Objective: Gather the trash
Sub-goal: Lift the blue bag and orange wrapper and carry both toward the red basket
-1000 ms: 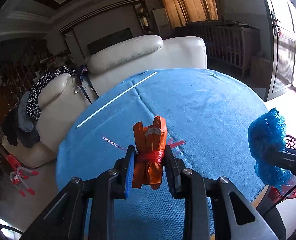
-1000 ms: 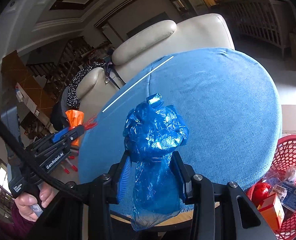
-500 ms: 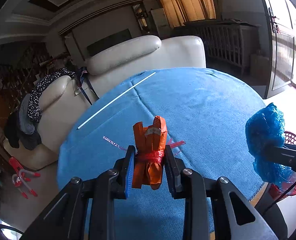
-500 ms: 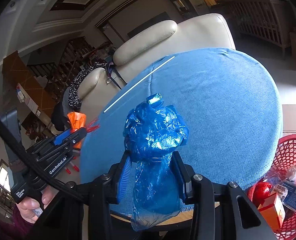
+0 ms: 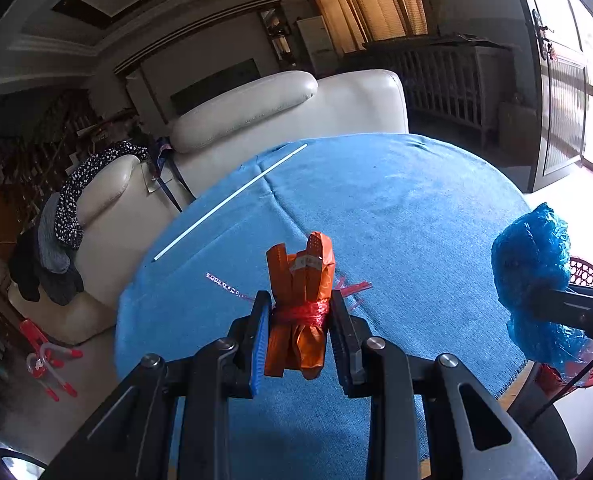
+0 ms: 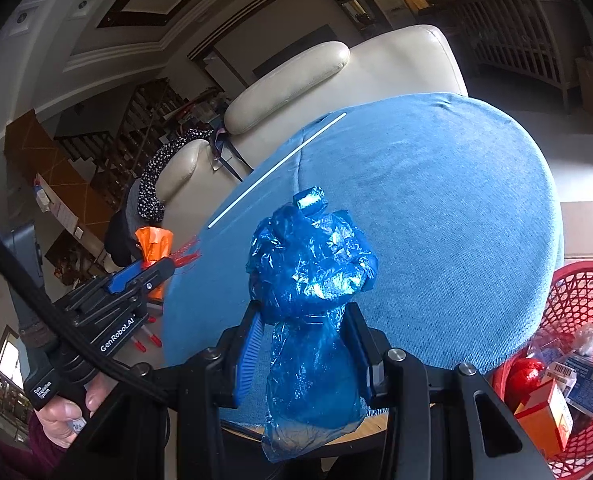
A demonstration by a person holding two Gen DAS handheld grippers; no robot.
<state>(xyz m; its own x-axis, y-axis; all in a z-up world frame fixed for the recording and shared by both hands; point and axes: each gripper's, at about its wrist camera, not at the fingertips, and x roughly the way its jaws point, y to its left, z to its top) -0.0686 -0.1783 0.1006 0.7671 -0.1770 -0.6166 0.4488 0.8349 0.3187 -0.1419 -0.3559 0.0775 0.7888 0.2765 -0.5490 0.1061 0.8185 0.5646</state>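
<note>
Left wrist view: the left gripper (image 5: 299, 312) clamps an orange bundle (image 5: 301, 312) above the blue tablecloth (image 5: 396, 216); the frame edge cuts off the red basket (image 5: 586, 276).

Right wrist view: the right gripper (image 6: 304, 344) pinches a blue bag (image 6: 312, 280), hiding the table's near edge; the basket's contents are partly cropped.

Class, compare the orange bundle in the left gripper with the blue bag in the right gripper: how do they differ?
The orange bundle is tied with red string; the blue bag shows no tie. The orange bundle looks compact and folded, the blue bag puffier and crinkled, bulging past the jaws. Both are clamped upright over the blue tablecloth.
</note>
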